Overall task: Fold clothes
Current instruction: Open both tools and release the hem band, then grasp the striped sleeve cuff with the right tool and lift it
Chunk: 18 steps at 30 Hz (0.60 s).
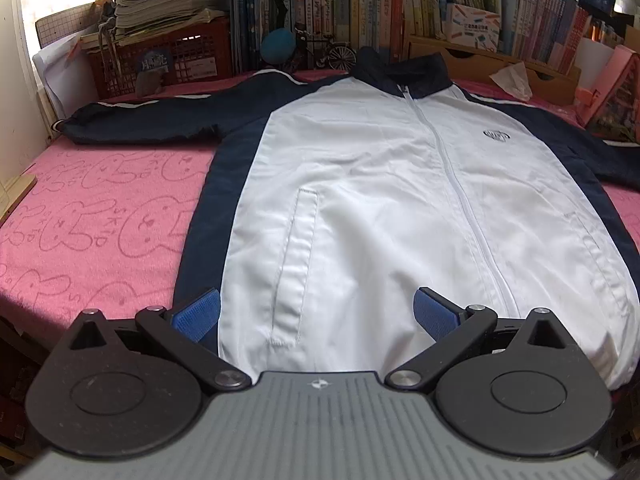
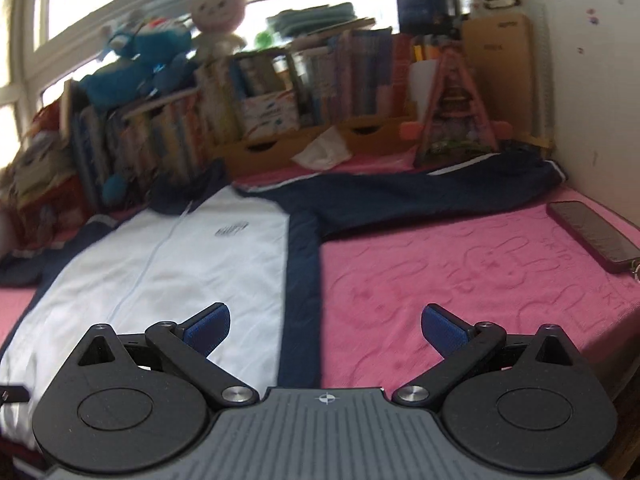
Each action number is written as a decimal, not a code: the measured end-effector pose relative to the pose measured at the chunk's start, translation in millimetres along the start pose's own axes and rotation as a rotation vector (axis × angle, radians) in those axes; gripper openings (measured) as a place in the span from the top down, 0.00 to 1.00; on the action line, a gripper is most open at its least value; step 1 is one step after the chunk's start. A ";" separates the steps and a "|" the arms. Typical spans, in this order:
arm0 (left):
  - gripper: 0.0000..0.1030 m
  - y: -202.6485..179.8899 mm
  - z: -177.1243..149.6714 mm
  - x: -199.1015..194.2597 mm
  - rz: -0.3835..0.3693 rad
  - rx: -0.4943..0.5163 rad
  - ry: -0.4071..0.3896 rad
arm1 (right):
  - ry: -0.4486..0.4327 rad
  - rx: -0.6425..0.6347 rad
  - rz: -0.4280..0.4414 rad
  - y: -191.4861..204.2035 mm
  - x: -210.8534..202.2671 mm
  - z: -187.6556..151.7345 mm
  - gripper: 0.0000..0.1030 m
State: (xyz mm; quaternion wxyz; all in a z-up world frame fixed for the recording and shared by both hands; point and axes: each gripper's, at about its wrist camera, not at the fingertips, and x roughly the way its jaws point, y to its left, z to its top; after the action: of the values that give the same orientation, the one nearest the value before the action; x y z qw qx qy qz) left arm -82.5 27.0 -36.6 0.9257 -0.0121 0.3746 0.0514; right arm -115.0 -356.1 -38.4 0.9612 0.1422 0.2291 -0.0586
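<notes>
Left wrist view: white-and-navy jacket lies flat, zipped, on the pink-covered desk.
Both tools, left tool and right tool, hover at the hem, fingers apart, empty (nothing pinched yet); judged best: grip each sleeve cuff and fold inward squarely.

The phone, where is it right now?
In the right wrist view the phone lies flat on the pink bedspread at the far right, near the wall, just in front of the jacket's outstretched navy sleeve.
</notes>
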 end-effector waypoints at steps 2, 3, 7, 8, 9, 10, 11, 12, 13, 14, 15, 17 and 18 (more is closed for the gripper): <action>0.00 2.6 13.7 13.8 0.010 -0.023 -0.018 | -0.023 0.151 -0.046 -43.9 35.7 26.3 0.00; 0.00 4.1 19.9 20.9 0.015 -0.035 -0.025 | -0.034 0.215 -0.054 -63.3 53.0 37.6 0.00; 0.00 10.9 35.7 56.2 0.068 -0.090 0.000 | -0.060 0.332 -0.119 -108.0 115.5 69.8 0.01; 0.00 12.5 36.6 63.3 0.080 -0.101 0.015 | -0.056 0.325 -0.150 -111.6 129.5 74.6 0.01; 0.00 13.6 37.2 69.7 0.091 -0.109 0.025 | -0.052 0.319 -0.182 -115.1 143.5 79.4 0.01; 0.00 13.3 36.4 73.2 0.100 -0.110 0.022 | -0.048 0.312 -0.214 -118.6 157.5 84.2 0.01; 0.00 13.1 35.6 76.7 0.109 -0.110 0.019 | -0.043 0.305 -0.245 -122.1 171.5 89.0 0.01; 0.00 12.7 35.0 79.7 0.117 -0.110 0.015 | -0.039 0.297 -0.277 -125.6 185.5 93.8 0.01; 0.00 11.9 34.9 81.0 0.123 -0.106 0.007 | -0.028 0.280 -0.308 -125.9 197.2 95.4 0.01; 0.00 12.0 34.5 81.9 0.120 -0.110 -0.003 | -0.015 0.265 -0.326 -125.6 206.7 95.5 0.01; 0.00 12.3 34.0 82.9 0.115 -0.115 -0.015 | -0.003 0.252 -0.342 -125.3 215.9 95.4 0.02; 0.00 13.1 29.7 84.9 0.106 -0.115 -0.064 | 0.016 0.232 -0.371 -123.6 230.2 96.5 0.00; 0.00 13.0 27.7 85.4 0.106 -0.110 -0.086 | 0.021 0.228 -0.384 -121.9 234.3 98.0 0.01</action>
State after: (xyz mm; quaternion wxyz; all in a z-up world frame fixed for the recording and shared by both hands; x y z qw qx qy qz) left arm -3.7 48.9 -75.8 0.9348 -0.0410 0.3312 0.1215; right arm 112.9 -512.8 -91.8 0.9077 0.2043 0.2537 -0.2646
